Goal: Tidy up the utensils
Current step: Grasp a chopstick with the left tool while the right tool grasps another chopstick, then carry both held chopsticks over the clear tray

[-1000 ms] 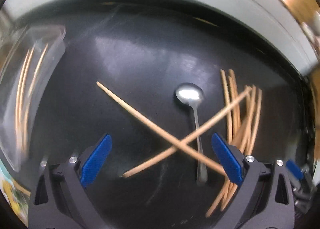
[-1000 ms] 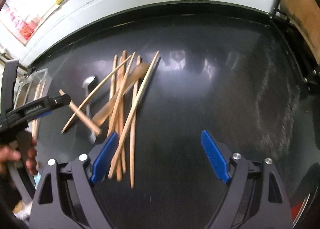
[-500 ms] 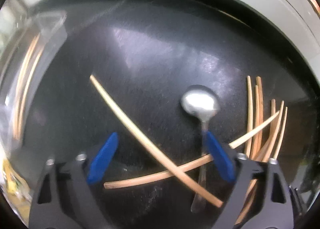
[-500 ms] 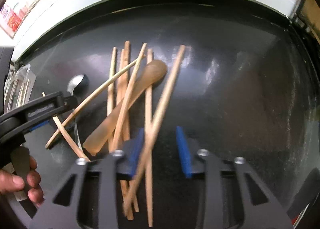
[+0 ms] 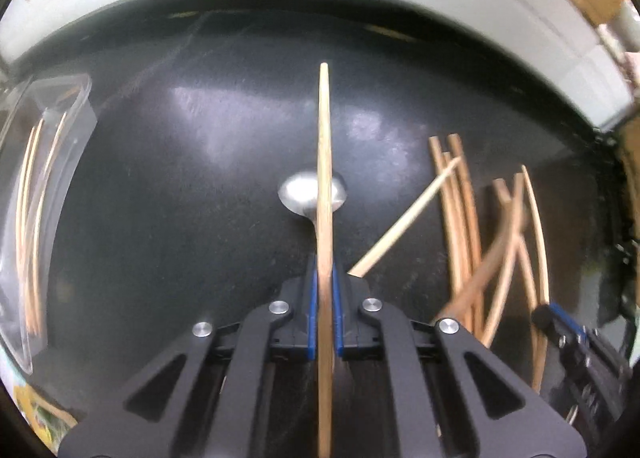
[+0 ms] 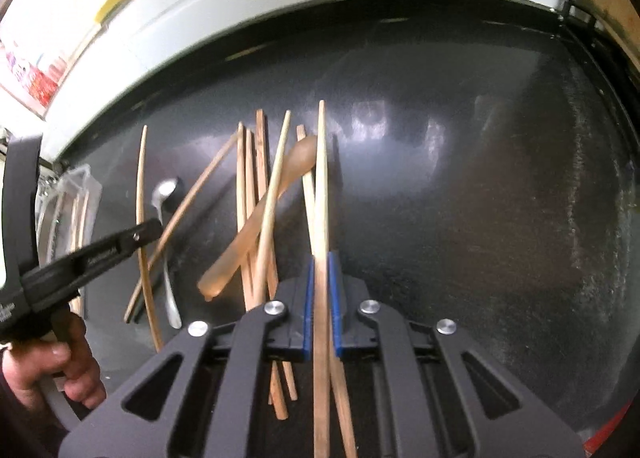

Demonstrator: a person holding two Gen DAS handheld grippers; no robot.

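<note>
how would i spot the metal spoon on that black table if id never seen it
Start at the black table and go left of the chopstick pile, toward the clear tray at the table's left edge. The spoon lies there alone, bowl pointing away, handle running back under the left gripper. It is the only shiny silver piece; everything near it is tan.
</note>
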